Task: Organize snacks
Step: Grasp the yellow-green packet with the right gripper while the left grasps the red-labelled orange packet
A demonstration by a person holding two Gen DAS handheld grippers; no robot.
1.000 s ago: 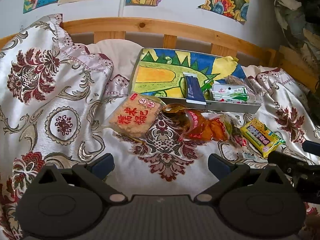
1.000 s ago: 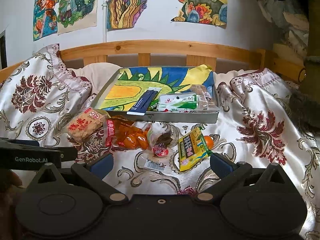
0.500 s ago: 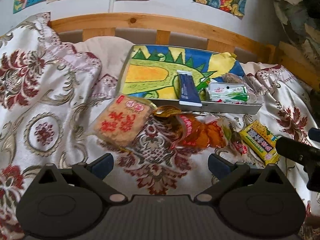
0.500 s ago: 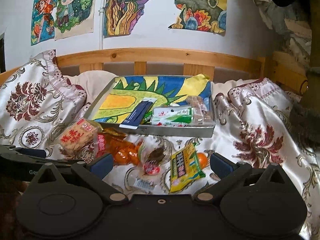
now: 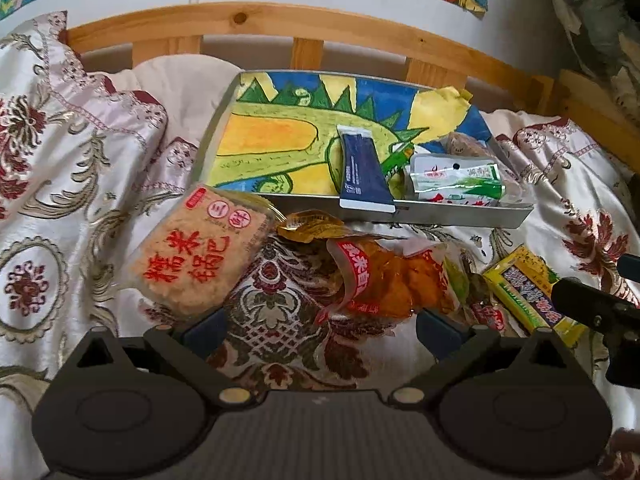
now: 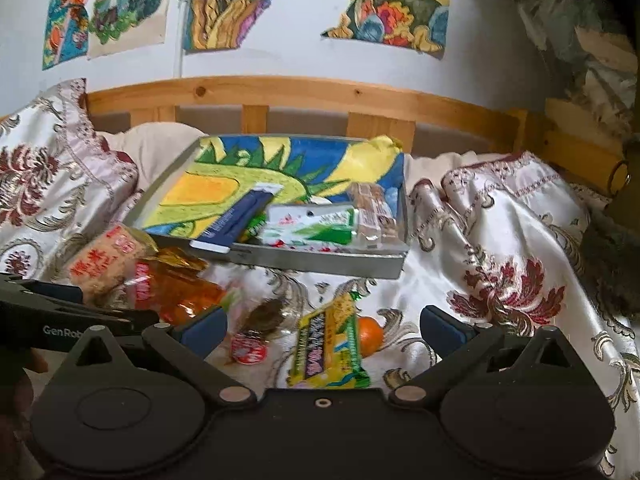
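Grey metal formed the tray (image 5: 460, 215) that lay on the floral bedspread (image 5: 72, 184), lined with a bright dinosaur drawing; it carried a navy sachet (image 5: 362, 168) overhanging its front rim, a green-and-white packet (image 5: 456, 178) and a clear-wrapped bar (image 6: 374, 210). In front of the tray lay the rice-cracker pack (image 5: 196, 256), the orange snack bag (image 5: 384, 280) and the yellow bar (image 6: 326, 346). The left gripper (image 5: 320, 326) hung spread wide and empty above the orange bag; the right gripper (image 6: 323, 326), equally spread, hung empty over the yellow bar
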